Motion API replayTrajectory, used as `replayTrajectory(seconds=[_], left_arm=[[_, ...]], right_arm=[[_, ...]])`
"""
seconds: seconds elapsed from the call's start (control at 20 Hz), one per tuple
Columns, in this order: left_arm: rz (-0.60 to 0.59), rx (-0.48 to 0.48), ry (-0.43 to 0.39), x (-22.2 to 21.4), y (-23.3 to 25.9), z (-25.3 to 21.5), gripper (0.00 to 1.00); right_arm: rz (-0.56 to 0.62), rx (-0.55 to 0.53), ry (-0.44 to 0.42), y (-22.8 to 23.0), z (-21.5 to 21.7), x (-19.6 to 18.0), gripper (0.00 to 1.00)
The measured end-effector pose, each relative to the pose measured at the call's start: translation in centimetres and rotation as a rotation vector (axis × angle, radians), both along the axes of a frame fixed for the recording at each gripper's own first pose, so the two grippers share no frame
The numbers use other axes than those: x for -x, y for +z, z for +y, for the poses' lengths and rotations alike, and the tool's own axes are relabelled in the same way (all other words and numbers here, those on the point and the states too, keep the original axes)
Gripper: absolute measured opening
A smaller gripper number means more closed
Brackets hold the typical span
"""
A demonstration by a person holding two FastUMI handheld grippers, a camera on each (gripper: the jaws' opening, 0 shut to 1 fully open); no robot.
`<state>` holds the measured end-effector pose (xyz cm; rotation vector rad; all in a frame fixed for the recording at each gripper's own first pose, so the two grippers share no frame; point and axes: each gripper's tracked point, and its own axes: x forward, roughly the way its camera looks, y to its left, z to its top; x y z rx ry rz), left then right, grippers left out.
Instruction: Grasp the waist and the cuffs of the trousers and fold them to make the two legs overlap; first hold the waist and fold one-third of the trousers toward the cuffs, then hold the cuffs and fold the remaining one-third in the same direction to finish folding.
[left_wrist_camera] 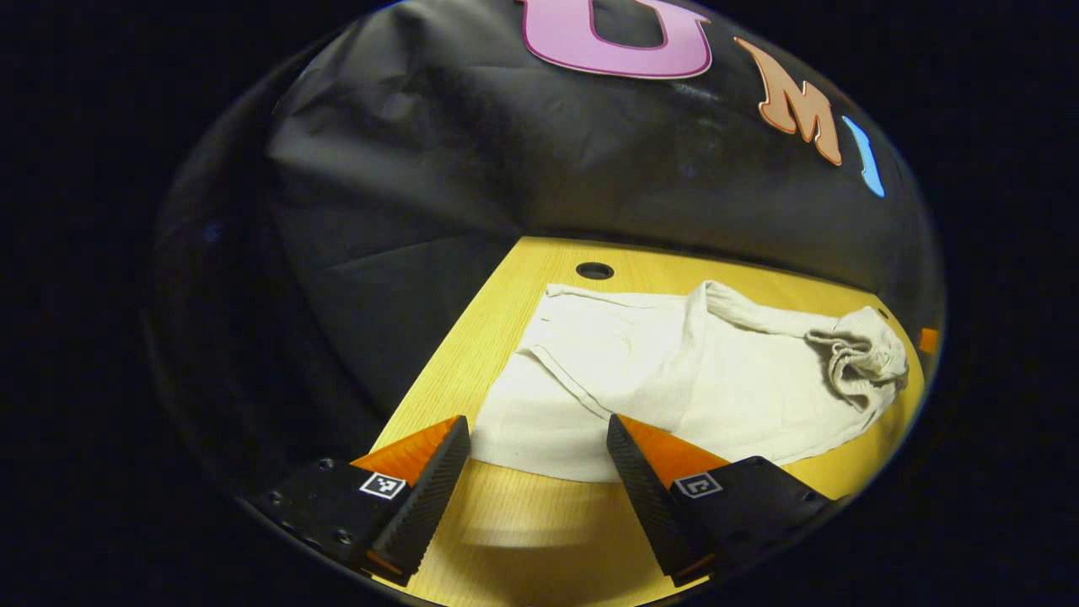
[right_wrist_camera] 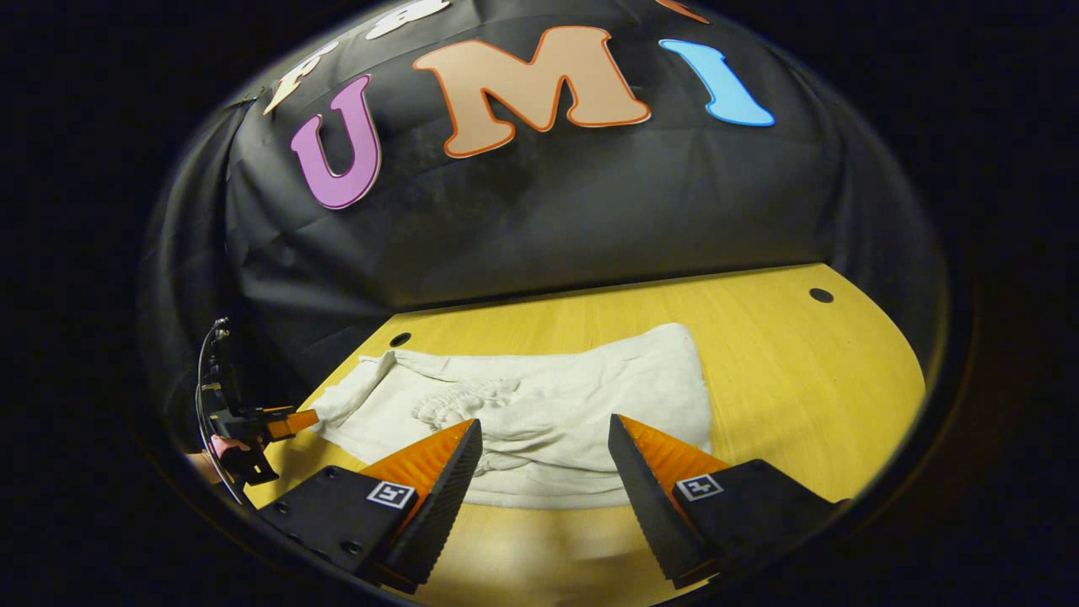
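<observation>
Both tools hovering wide open, empty: left tool [left_wrist_camera: 538, 438], right tool [right_wrist_camera: 544, 440]; trousers [left_wrist_camera: 674, 371] lying lengthwise along bench [right_wrist_camera: 801, 371] ahead, waist probably nearer right.

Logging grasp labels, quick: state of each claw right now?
Left claw: open, holding nothing, above the near edge of the white trousers.
Right claw: open, holding nothing.

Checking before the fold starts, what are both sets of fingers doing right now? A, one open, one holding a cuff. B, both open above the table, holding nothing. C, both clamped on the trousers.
B: the left gripper and the right gripper each show spread fingers with the white trousers lying ungripped on the wooden table.
</observation>
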<state>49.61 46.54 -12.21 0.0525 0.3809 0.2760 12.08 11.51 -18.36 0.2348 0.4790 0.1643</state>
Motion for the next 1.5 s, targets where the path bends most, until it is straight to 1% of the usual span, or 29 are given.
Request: replayTrajectory(seconds=[0.05, 0.1, 0.15, 0.2, 0.3, 0.35, 0.4, 0.5, 0.55, 0.75, 0.8, 0.85, 0.9, 0.95, 1.0, 1.15, 1.2, 1.25, 1.35, 1.5], left_arm=[[0.006, 0.003, -0.008, -0.2, -0.3, -0.2, 0.99], [0.014, 0.009, -0.017, -0.3, -0.4, -0.2, 0.99], [0.023, 0.009, -0.021, -0.2, -0.6, -0.2, 0.99], [0.035, 0.008, -0.023, -0.2, -0.8, -0.1, 0.99], [0.036, -0.001, -0.029, -0.5, -0.9, 0.0, 0.98], [0.045, -0.004, -0.032, -0.4, -1.0, -0.1, 0.97], [0.054, -0.008, -0.037, -0.3, -1.0, -0.1, 0.96], [0.049, -0.003, -0.055, -0.5, -0.9, -0.4, 0.96], [0.042, 0.002, -0.056, -0.6, -0.9, -0.4, 0.89], [0.009, 0.022, -0.068, -1.4, -0.3, -1.7, 0.24], [0.006, 0.026, -0.067, -1.5, -0.3, -1.7, 0.08], [0.003, 0.03, -0.065, -1.5, -0.2, -1.8, 0.01], [0.011, 0.042, -0.061, -1.2, -0.2, -1.9, 0.0], [0.018, 0.064, -0.059, -1.1, -0.2, -2.3, 0.0], [0.011, 0.087, -0.057, -1.1, 0.2, -2.7, 0.0], [-0.063, 0.169, -0.058, -1.1, 2.9, -4.7, 0.0], [-0.09, 0.186, -0.07, -1.1, 4.2, -5.8, 0.0], [-0.117, 0.194, -0.089, -1.0, 5.5, -7.1, 0.0], [-0.156, 0.205, -0.152, -1.3, 8.1, -10.9, 0.0], [-0.205, 0.183, -0.257, -1.9, 12.2, -17.4, 0.0]], right_arm=[[0.003, 0.008, -0.015, 0.1, -1.0, 0.3, 0.97], [0.002, 0.02, -0.03, 0.3, -2.1, 0.6, 0.92], [-0.001, 0.032, -0.046, 0.7, -3.1, 0.8, 0.92], [-0.004, 0.039, -0.061, 1.0, -4.0, 1.0, 0.96], [-0.014, 0.037, -0.09, 1.9, -5.4, 1.3, 0.96], [-0.019, 0.033, -0.104, 2.3, -5.9, 1.5, 0.92], [-0.024, 0.032, -0.116, 2.6, -6.4, 1.6, 0.96], [-0.023, 0.033, -0.128, 2.9, -6.9, 2.1, 0.96], [-0.019, 0.033, -0.129, 2.9, -7.0, 2.2, 0.96], [-0.018, 0.039, -0.121, 3.1, -7.2, 2.9, 0.96], [-0.019, 0.041, -0.117, 3.1, -7.3, 3.2, 0.92], [-0.021, 0.046, -0.114, 3.2, -7.3, 3.4, 0.92], [-0.023, 0.052, -0.11, 3.3, -7.4, 3.6, 0.96], [-0.024, 0.06, -0.107, 3.4, -7.6, 3.7, 0.96], [-0.026, 0.066, -0.104, 3.5, -7.8, 3.9, 0.92], [-0.033, 0.069, -0.1, 4.1, -8.3, 4.1, 0.92], [-0.036, 0.068, -0.1, 4.2, -8.6, 4.2, 0.96], [-0.04, 0.064, -0.1, 4.4, -9.0, 4.2, 0.96], [-0.041, 0.054, -0.098, 4.6, -9.6, 4.3, 0.96], [-0.053, 0.043, -0.096, 5.1, -11.0, 4.5, 0.96]])
